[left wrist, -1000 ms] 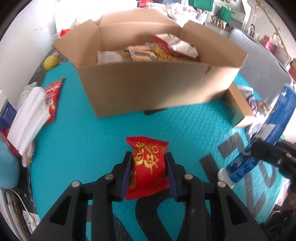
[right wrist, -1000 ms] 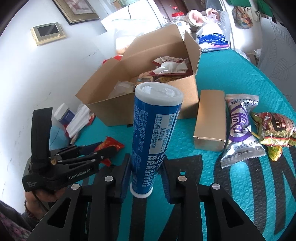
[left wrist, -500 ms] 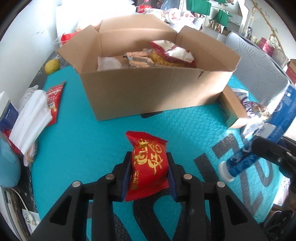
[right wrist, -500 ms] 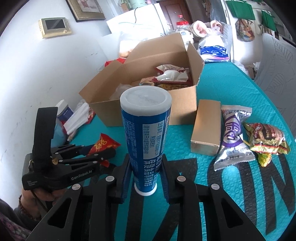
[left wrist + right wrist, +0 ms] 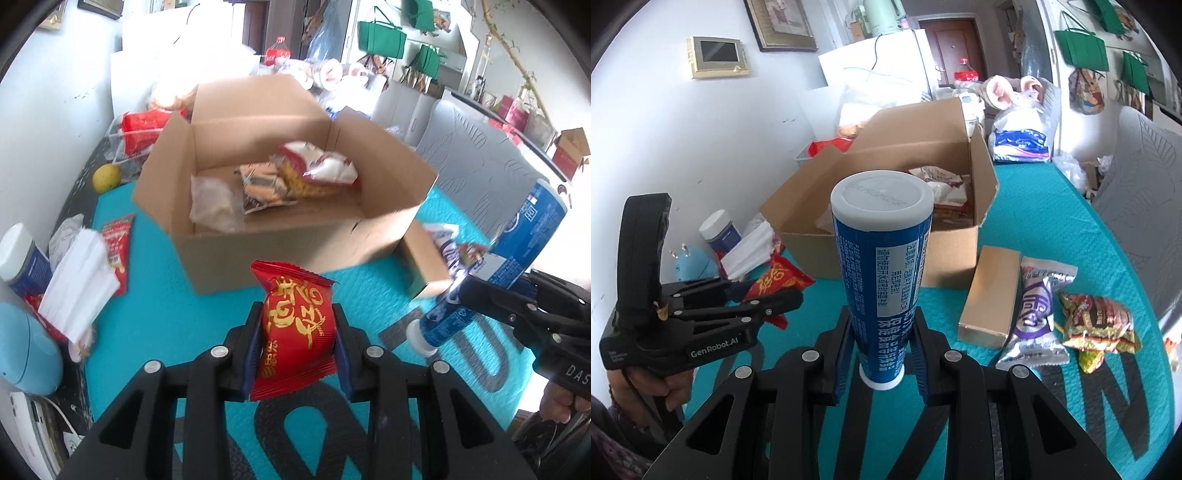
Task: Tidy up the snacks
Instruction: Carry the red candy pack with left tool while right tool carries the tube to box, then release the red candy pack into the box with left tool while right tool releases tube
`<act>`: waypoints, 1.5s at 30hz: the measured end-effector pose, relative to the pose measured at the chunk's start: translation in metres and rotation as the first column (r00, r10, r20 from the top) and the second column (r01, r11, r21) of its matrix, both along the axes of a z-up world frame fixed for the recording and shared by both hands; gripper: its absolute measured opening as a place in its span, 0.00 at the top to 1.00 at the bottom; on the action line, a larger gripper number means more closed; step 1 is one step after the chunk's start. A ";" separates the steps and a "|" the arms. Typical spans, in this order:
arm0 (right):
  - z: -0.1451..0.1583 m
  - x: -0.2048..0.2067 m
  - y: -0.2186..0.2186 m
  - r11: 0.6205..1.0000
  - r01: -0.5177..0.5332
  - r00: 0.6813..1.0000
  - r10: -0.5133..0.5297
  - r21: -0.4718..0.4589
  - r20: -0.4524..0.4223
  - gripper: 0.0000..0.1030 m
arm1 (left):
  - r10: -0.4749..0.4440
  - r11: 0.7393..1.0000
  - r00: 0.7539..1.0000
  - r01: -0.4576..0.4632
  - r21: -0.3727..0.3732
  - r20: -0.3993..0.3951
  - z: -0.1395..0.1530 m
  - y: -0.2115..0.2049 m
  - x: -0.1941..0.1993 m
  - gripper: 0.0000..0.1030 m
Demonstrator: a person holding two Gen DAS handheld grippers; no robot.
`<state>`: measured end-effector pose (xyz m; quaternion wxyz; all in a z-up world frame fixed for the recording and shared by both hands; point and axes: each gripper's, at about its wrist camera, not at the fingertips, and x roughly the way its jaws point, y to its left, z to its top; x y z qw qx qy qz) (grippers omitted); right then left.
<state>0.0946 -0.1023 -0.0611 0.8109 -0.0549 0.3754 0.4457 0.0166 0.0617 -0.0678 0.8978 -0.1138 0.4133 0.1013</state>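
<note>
My left gripper (image 5: 297, 332) is shut on a red snack packet (image 5: 297, 328) with gold characters, held above the teal mat just in front of the open cardboard box (image 5: 280, 243). The box holds several snack bags (image 5: 314, 173). My right gripper (image 5: 881, 339) is shut on a tall blue tube with a white cap (image 5: 882, 266), held upright above the mat, right of the left gripper (image 5: 764, 295). The tube also shows at the right of the left wrist view (image 5: 517, 254). The box stands behind the tube (image 5: 945, 254).
On the teal mat right of the box lie a tan carton (image 5: 991, 295), a purple-and-silver packet (image 5: 1038, 314) and a red-yellow bag (image 5: 1099, 325). At the left are a red packet (image 5: 118, 243), white tissues (image 5: 79, 284), a blue jar (image 5: 22, 258) and a lemon (image 5: 106, 178).
Both grippers have risen with their loads. The left gripper has carried the red packet up and toward the box, so the box's inside now shows. The tube is higher too.
</note>
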 end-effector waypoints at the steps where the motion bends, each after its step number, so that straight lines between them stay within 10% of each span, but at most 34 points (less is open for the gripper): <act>1: 0.003 0.002 0.000 1.000 -0.003 1.000 0.003 0.004 0.006 0.72 | 0.000 1.000 1.000 0.000 0.004 0.010 0.003 -0.001 0.001 0.67; 19: 0.060 0.048 0.035 0.997 -0.018 0.981 0.002 0.081 0.192 0.72 | 0.009 0.995 0.982 -0.028 0.098 0.188 0.063 0.012 0.041 0.67; 45: -0.024 0.101 0.091 0.999 -0.039 0.997 0.042 -0.037 0.065 0.72 | 0.068 0.997 0.998 -0.067 0.044 -0.018 -0.027 0.046 0.107 0.67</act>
